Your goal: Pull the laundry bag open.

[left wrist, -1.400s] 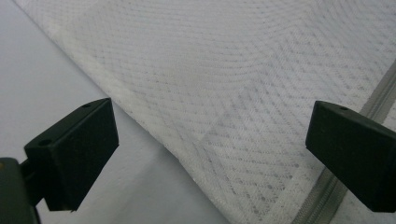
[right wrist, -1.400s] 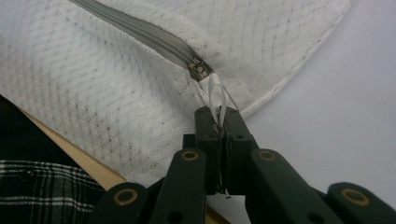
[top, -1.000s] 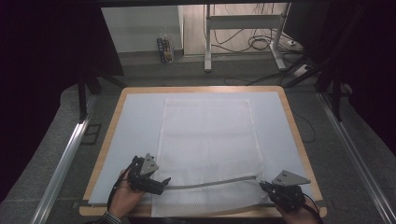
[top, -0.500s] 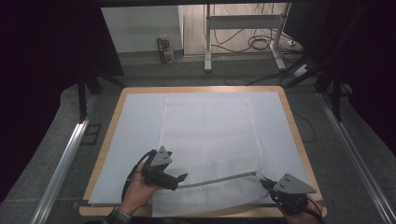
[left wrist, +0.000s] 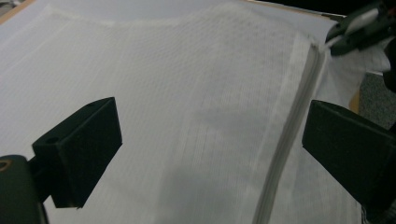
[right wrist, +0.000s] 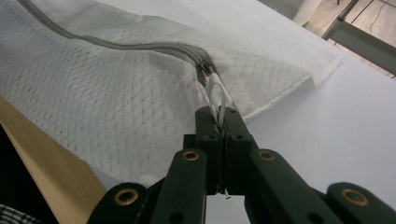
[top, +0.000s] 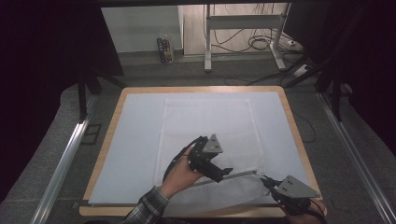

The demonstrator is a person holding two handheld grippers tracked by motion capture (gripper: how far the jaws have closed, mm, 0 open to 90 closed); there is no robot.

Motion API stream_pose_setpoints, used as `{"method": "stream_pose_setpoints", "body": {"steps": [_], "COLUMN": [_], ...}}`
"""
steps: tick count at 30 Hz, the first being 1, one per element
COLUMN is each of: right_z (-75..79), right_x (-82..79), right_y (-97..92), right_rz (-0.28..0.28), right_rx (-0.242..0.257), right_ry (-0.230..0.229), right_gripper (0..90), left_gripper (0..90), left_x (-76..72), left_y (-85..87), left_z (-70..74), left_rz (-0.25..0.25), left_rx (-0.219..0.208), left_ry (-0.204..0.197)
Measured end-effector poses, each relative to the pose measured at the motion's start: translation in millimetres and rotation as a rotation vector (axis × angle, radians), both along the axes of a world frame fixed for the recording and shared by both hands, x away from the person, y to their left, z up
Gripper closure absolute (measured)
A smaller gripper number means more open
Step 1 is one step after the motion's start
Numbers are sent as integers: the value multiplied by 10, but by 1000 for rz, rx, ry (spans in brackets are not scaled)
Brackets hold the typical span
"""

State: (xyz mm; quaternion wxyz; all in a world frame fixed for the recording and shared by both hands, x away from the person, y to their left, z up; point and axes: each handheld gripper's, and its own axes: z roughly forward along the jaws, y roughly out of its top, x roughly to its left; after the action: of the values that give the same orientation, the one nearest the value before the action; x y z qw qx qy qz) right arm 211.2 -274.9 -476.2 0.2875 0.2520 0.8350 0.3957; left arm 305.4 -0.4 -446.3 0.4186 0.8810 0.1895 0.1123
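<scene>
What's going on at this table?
A person works a white mesh bag with a zipper, lying on a white-covered table. The right gripper is shut on the zipper pull at the bag's near right corner. The left gripper hangs over the bag near the zipper line, jaws open, holding nothing.

Grey carpet floor [top: 70,102]; white wall [top: 140,25]; metal desk frame [top: 243,32]; loose cables [top: 261,44]; dark surroundings.
</scene>
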Motion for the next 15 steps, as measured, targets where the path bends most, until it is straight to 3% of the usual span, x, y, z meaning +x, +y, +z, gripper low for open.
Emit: {"method": "stream_pose_setpoints", "body": {"steps": [6, 11, 15], "right_z": [0, -7, -11], "right_x": [1, 17, 36], "right_y": [-14, -25, -43], "right_rz": [8, 6, 2], "right_rx": [-6, -8, 8], "right_ry": [-14, -1, 20], "right_gripper": [869, 869, 869], "left_gripper": [45, 47, 47], "left_x": [145, 185, 162], "left_y": [-436, -636, -698], "left_z": [-30, -56, -63], "left_rz": [-36, -70, -111], "left_rx": [-8, -7, -17], "left_ry": [5, 14, 22]}}
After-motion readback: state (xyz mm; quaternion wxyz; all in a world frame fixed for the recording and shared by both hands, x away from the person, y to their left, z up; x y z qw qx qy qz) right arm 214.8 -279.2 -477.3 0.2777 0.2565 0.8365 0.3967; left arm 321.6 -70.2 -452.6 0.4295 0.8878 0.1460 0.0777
